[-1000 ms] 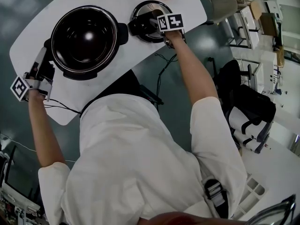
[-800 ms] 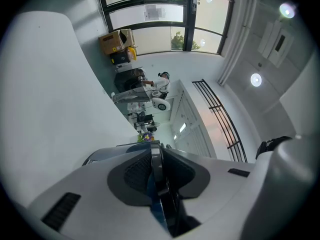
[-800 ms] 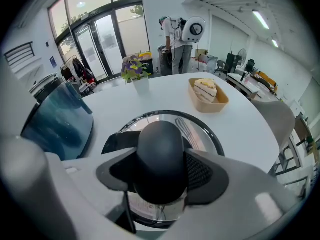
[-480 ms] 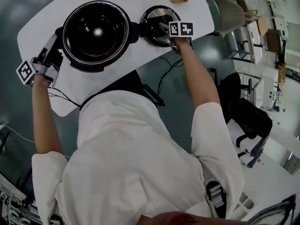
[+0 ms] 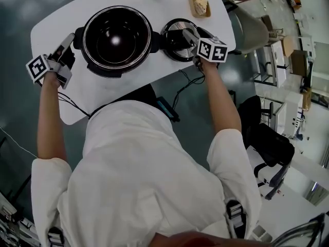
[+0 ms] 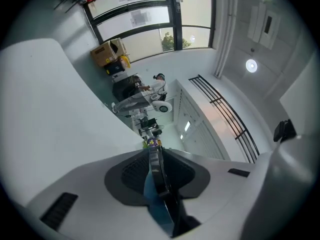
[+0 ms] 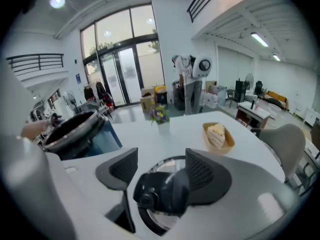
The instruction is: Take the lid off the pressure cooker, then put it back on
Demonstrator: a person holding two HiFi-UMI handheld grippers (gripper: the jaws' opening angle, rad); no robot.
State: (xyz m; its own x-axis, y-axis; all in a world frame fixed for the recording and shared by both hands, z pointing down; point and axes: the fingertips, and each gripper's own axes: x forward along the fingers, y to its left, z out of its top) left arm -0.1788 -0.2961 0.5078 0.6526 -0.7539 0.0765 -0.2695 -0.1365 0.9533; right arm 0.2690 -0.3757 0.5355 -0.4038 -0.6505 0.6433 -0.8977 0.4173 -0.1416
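Lid (image 5: 174, 46) lies on desk (image 5: 154, 71), right of open cooker (image 5: 97, 60). Right gripper (image 5: 191, 35): jaws just widened, released round lid knob (image 7: 160, 191). Left gripper (image 5: 67, 44) clenched on cooker's side handle (image 6: 159, 174). Re-grip knob squarely; lift level.

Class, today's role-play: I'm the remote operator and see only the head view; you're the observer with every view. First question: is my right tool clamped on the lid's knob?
Observer: No. The right tool has its jaws apart around the black knob of the lid, and they have just been opening.
Operator: What is the left tool holding?
Observer: The left tool is shut on a thin dark side handle of the cooker.
Operator: What colour is the cooker's outer wall?
Observer: Blue, as the right gripper view shows.
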